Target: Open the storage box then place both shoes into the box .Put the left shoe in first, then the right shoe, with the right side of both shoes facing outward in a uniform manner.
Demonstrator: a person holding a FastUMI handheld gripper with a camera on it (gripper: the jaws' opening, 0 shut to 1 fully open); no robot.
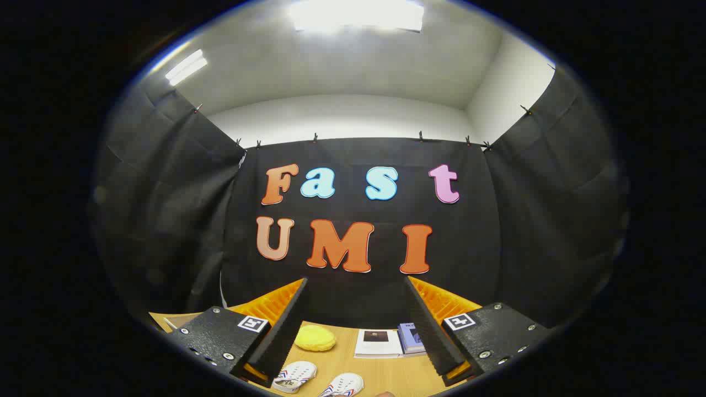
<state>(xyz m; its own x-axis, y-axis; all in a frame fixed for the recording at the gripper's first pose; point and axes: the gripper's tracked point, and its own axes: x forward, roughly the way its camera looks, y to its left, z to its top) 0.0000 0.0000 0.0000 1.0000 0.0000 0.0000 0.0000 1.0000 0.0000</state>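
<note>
Through the gripper view, the gripper is held high and level above the wooden table, its two ribbed black fingers spread wide with nothing between them.

Taking the gap between the fingertips as the clock's centre, two white shoes with red and blue stripes lie low on the table: one shoe at about 7 o'clock, just under the left finger's tip, and the other shoe at about 6 o'clock beside it. They lie close together, toes pointing roughly the same way, though so little of them shows that I cannot say which is the left shoe. A yellow cloth-like lump sits at 9 o'clock near the left finger, a white booklet at 2 o'clock, and a blue book at 3 o'clock touching the right finger's inner edge in the picture.

The storage box cannot be placed from here, so opening it looks not yet begun. The main risk is order: reaching for a shoe before the box is open, or picking the wrong shoe first because the pair lie so near each other. A wide-open descent could also nudge the neighbouring shoe and spoil its facing.
</note>
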